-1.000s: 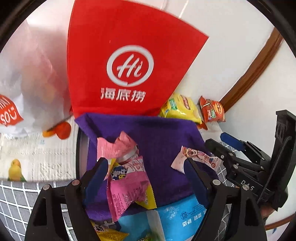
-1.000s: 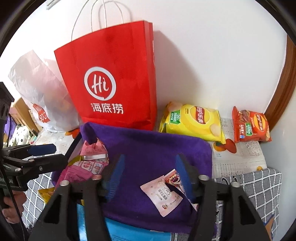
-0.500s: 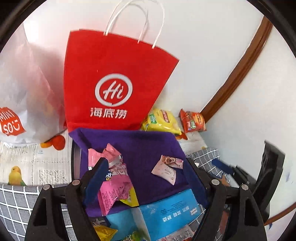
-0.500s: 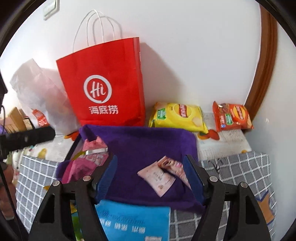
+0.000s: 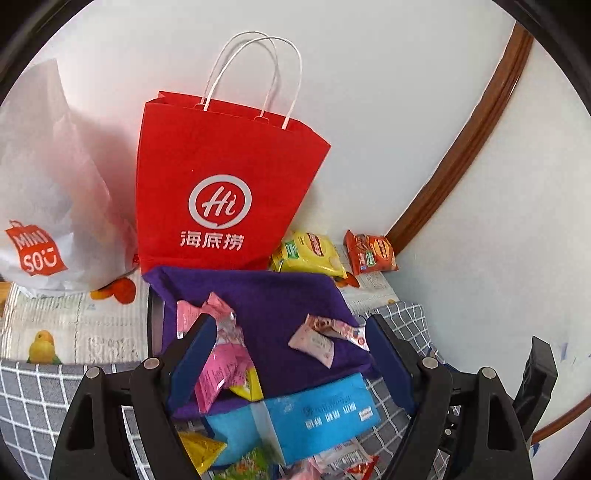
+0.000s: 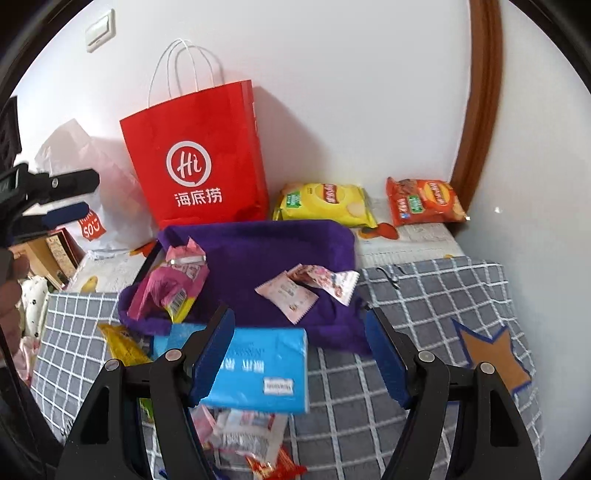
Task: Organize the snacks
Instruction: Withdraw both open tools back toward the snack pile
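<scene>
Even, bright daylight in both views, no glare. Red paper bag threw a soft shadow rightward on the white wall. Heavy fisheye bending, black corner vignette. Foreground packets slightly motion-blurred; background sharp.

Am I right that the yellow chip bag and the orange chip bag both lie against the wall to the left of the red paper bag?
Not quite: the yellow chip bag and the orange chip bag lie to the right of the red paper bag, as the right wrist view shows.

White wall (brown trim), switch.
</scene>
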Demonstrator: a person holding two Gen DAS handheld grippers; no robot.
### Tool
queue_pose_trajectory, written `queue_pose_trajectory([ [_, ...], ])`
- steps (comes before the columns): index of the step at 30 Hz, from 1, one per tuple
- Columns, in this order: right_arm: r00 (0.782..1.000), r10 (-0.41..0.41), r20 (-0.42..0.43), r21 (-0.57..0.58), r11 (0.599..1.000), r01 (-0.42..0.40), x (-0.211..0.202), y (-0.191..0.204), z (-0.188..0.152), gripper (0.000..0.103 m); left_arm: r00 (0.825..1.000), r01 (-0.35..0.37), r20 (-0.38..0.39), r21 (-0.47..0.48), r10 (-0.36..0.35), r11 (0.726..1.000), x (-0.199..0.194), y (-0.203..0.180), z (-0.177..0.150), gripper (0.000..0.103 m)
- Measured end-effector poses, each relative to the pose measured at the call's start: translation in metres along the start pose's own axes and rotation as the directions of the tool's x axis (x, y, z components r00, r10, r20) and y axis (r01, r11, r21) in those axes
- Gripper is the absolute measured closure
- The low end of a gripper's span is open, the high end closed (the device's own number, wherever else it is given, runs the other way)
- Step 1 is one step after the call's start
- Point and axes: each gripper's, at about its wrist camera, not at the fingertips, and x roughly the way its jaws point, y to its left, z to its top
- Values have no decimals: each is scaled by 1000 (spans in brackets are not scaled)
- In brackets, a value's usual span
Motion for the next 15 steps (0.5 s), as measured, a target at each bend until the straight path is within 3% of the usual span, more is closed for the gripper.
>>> queue_pose_trajectory([
  [7,998,57,-7,-16,998,-57,-17,13,-28,30,1000,-17,7,34,17,999,-34,-10,-28,22],
  [15,981,185,-57,-22,982,-186,-26,30,-66,33,998,-47,-37,-15,46,999,-51,9,-73,22],
])
